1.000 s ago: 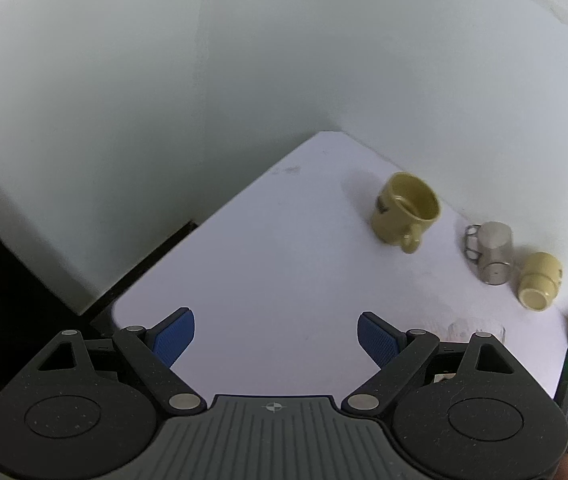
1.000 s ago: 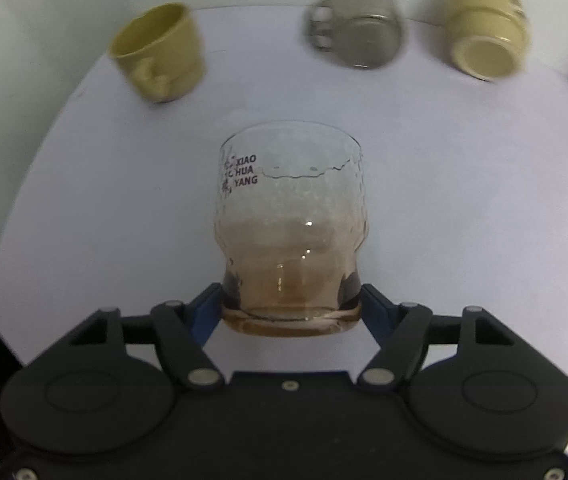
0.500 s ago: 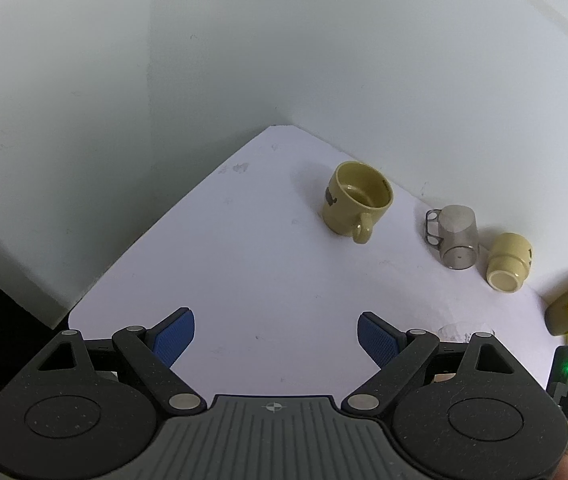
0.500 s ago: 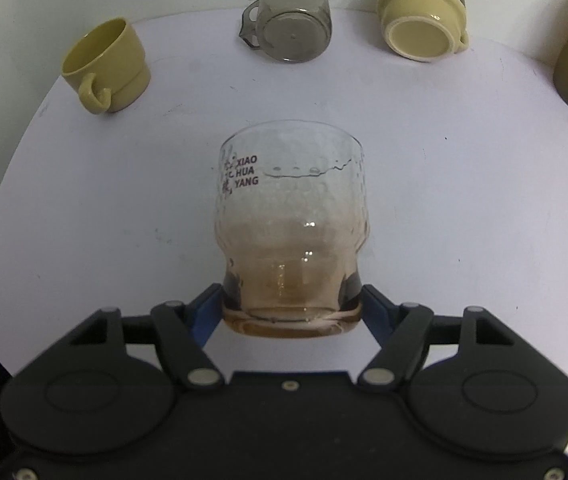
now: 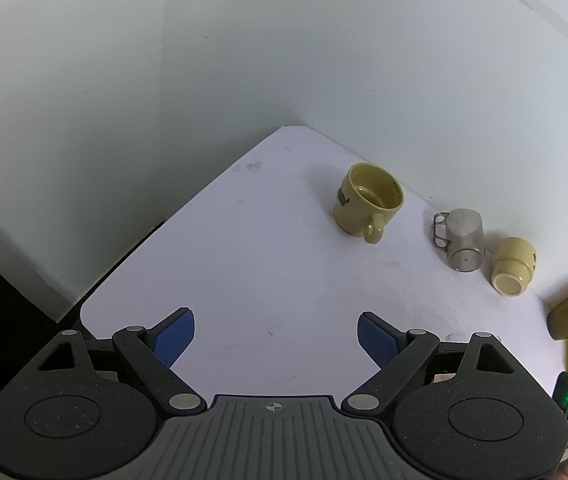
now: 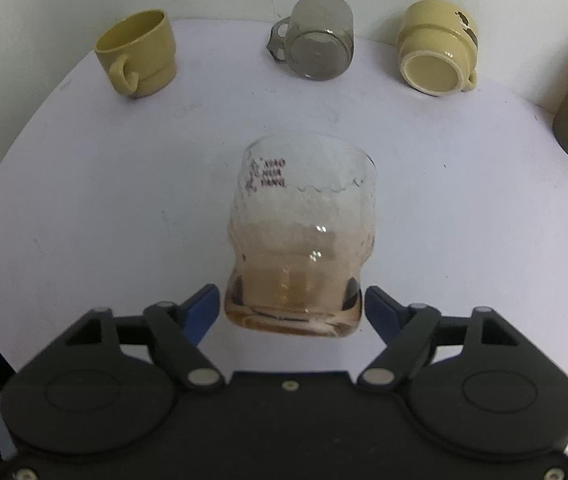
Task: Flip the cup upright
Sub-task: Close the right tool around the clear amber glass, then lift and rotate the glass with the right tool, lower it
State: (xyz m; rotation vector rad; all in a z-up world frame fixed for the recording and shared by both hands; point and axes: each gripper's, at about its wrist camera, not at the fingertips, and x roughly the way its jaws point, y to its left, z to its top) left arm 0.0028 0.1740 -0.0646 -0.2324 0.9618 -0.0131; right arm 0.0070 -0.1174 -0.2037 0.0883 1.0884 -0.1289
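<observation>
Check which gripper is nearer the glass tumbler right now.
Right. The right gripper has its pads on either side of the glass tumbler's base. The left gripper hangs open over bare table, the tumbler off to its right.

Glass (image 6: 302,248) on table (image 6: 83,208); behind it, left to right: mug (image 6: 139,54), grey cup (image 6: 318,42), overturned mug (image 6: 436,50)

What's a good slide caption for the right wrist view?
Right gripper open beside glass cup; three mugs behind.

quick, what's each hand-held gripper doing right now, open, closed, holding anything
Left hand-held gripper: open, holding nothing.
Right hand-held gripper: open, blue pads just off the glass cup.
</observation>
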